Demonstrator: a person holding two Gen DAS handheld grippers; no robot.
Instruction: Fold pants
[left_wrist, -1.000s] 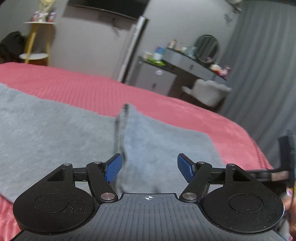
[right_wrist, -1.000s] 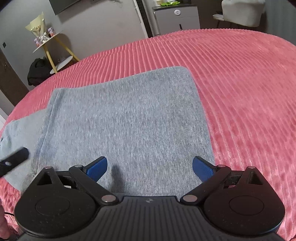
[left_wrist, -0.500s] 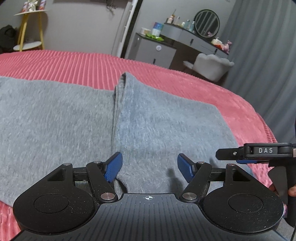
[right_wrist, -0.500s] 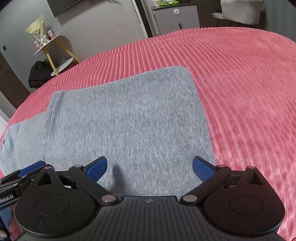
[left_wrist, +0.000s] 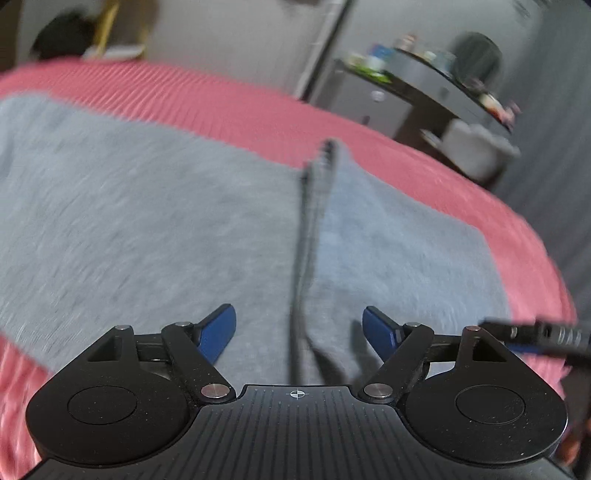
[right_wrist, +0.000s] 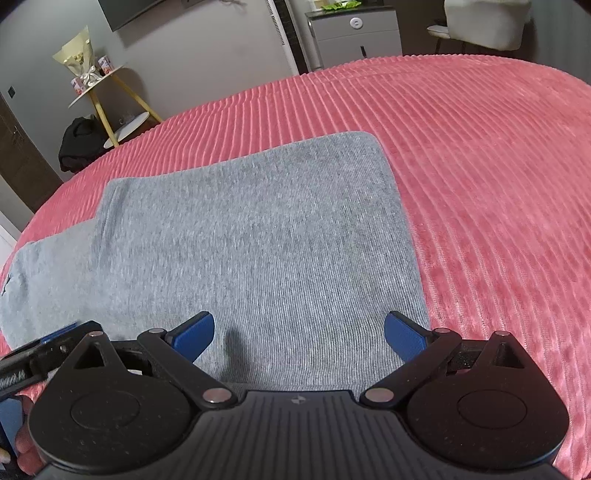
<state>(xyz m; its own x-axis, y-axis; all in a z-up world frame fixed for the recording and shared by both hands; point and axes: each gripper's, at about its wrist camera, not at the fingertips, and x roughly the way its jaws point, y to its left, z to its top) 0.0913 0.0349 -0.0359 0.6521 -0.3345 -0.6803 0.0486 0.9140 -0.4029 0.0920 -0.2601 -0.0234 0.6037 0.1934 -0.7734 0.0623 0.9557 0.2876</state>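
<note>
Grey pants (right_wrist: 258, 236) lie flat on the pink ribbed bedspread (right_wrist: 480, 166), with one layer folded over another whose edge sticks out at the left. In the blurred left wrist view the pants (left_wrist: 129, 221) show a dark raised fold edge (left_wrist: 310, 229) running away from me. My left gripper (left_wrist: 298, 328) is open just above the cloth, astride that edge, and also shows in the right wrist view (right_wrist: 40, 350). My right gripper (right_wrist: 298, 334) is open and empty over the near edge of the pants. Its tip shows in the left wrist view (left_wrist: 535, 334).
A grey cabinet (right_wrist: 354, 37) and a white chair (right_wrist: 484, 22) stand beyond the bed. A yellow-legged side table (right_wrist: 103, 96) with a bouquet and a black bag (right_wrist: 79, 144) are at the back left. A dresser with a mirror (left_wrist: 443, 85) is to the right.
My left gripper has shifted right and tilted, so the fold edge now lies between its fingers; that view is motion-blurred. My right gripper has stayed still. Both stay open.
</note>
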